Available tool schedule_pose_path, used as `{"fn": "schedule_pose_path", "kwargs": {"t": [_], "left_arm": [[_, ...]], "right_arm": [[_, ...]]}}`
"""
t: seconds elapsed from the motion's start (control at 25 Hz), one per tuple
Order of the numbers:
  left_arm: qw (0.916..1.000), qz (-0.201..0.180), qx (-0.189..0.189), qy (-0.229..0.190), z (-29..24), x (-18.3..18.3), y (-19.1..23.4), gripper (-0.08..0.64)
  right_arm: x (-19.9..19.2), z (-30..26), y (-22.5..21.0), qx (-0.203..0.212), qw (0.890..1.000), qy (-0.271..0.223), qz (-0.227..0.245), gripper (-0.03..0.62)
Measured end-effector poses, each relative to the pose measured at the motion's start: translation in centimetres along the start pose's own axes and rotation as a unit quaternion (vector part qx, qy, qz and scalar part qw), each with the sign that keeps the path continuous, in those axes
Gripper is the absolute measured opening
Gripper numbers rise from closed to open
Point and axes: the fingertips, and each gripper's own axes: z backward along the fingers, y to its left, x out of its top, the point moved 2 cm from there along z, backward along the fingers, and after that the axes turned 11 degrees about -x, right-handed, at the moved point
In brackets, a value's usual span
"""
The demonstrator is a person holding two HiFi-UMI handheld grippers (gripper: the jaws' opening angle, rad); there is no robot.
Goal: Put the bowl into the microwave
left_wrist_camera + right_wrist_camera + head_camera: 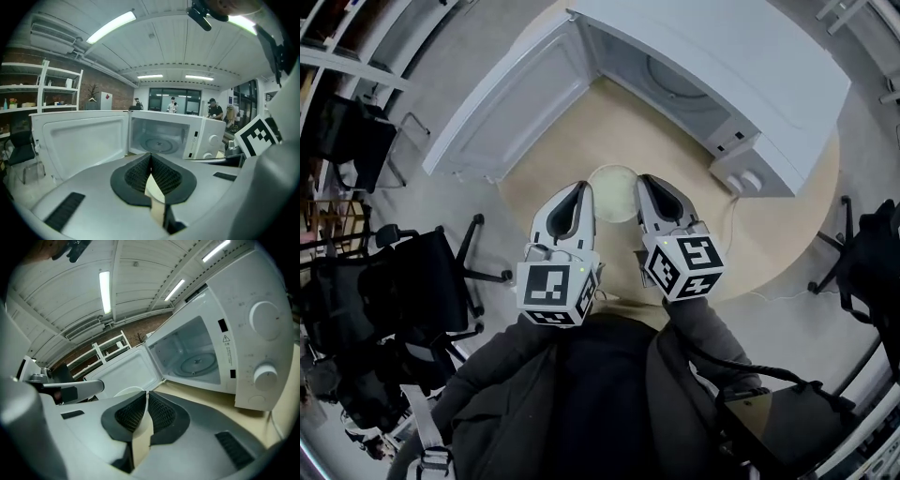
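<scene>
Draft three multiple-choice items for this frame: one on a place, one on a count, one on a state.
1. Where is the bowl relative to the microwave?
A. Inside it.
B. In front of it, over the table.
C. On top of it.

2. How many hand-held grippers clamp the bowl's rim?
A. None.
B. One.
C. Two.

3. How is the microwave door?
A. Shut.
B. Swung open.
C. Taken off.

Key:
1 B: the head view shows the bowl short of the opening.
2 C: the left hand-held gripper and the right hand-held gripper each pinch the rim in their own views.
3 B: the door stands swung wide.
</scene>
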Motion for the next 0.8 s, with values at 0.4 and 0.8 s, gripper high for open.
{"fn": "schedule_pose_path", "kwargs": {"t": [0.4, 0.8], "left_arm": [[0.9923, -0.01, -0.122, 0.021, -5.9, 0.3, 0.7, 0.009], [0.9753, -0.032, -0.214, 0.047, -9.8, 1.5, 3.6, 0.009]], "right_arm": [[0.5, -2.1, -2.3, -0.1, 0.994, -0.018, -0.036, 0.023], [2.1, -6.0, -3.7, -0.195, 0.976, -0.046, -0.088, 0.023]]}}
